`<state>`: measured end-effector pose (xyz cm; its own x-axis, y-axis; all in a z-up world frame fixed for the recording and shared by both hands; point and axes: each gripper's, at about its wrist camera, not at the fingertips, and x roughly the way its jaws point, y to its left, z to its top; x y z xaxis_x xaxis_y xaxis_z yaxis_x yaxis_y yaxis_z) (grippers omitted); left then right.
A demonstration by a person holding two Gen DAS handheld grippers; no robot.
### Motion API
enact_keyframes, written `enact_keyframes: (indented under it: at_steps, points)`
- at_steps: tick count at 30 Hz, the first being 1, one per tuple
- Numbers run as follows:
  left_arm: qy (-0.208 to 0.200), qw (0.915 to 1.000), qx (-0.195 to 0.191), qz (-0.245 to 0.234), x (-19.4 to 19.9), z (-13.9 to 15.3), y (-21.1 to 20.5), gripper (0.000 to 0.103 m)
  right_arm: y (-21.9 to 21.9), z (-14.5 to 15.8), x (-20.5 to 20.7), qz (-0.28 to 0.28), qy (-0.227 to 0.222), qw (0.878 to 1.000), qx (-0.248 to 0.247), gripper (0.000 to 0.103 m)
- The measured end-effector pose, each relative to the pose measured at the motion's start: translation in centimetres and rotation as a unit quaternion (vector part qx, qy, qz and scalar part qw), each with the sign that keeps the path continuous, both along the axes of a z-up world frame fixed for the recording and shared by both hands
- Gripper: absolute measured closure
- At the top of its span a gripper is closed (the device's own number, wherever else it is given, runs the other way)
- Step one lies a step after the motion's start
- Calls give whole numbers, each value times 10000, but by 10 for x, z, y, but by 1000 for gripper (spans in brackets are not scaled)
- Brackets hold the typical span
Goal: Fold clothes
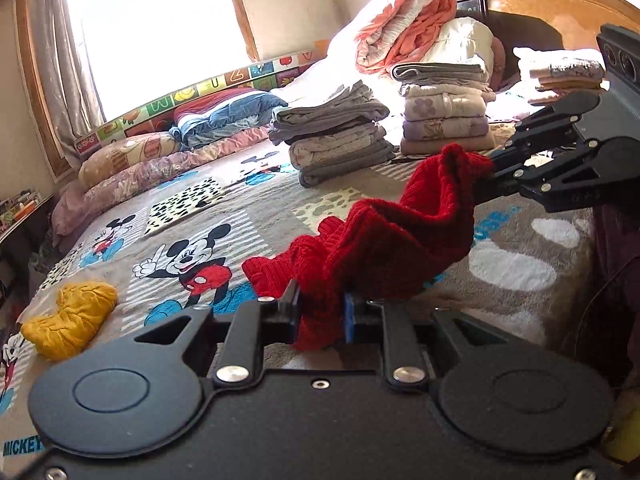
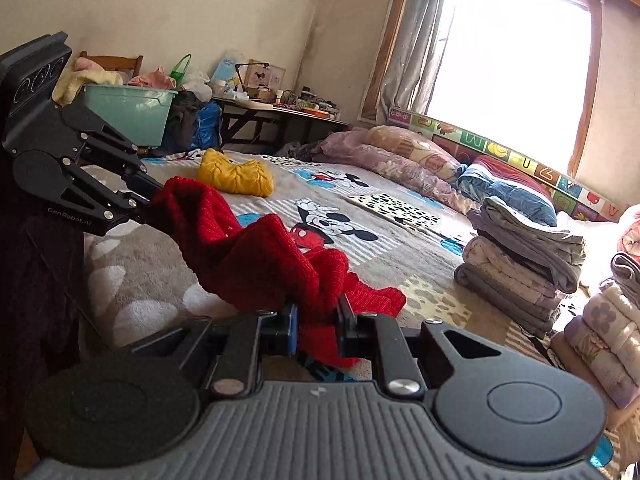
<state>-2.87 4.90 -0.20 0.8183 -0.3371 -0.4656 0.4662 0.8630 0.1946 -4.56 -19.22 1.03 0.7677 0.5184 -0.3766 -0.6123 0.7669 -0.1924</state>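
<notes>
**Red knit lifted over cartoon bedspread for folding**

Sunlit bedroom, laundry in progress: you hold the left tool point(image 1: 322, 314) and right tool point(image 2: 316, 322) each clamped on the red sweater point(image 1: 384, 240), which hangs between them above the bed point(image 1: 224, 200), apparently so it can drape straight before a fold. Beyond it a yellow knit point(image 2: 236, 176) waits crumpled on the spread. Farther back, folded stacks point(image 1: 340, 136) stand near the headboard point(image 1: 540, 8), likely kept clear of your working space.
</notes>
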Motion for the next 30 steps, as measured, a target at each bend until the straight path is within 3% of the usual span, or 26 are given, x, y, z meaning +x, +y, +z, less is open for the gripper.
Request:
enact_keyframes:
  at_steps: [6,12,20,25,30]
  points:
    - [335,9928,-1145,27,52,1,21,84,-12,-3,54,-85,491,9923,1131,83]
    - [647,9732,-2204,63,111,-12,48,85,-38,-24,122,-68,1152,9692,2176,84]
    - [1126,9507,-2879,267,181,-30,67,85,-57,-57,199,-238,1846,9289,3202,84]
    - [1544,9267,-3398,440,217,-48,78,85,-63,-78,232,-346,2212,8996,3750,84]
    - [1570,9219,-3491,596,229,-63,79,85,-69,-97,253,-490,2482,8783,4056,84]
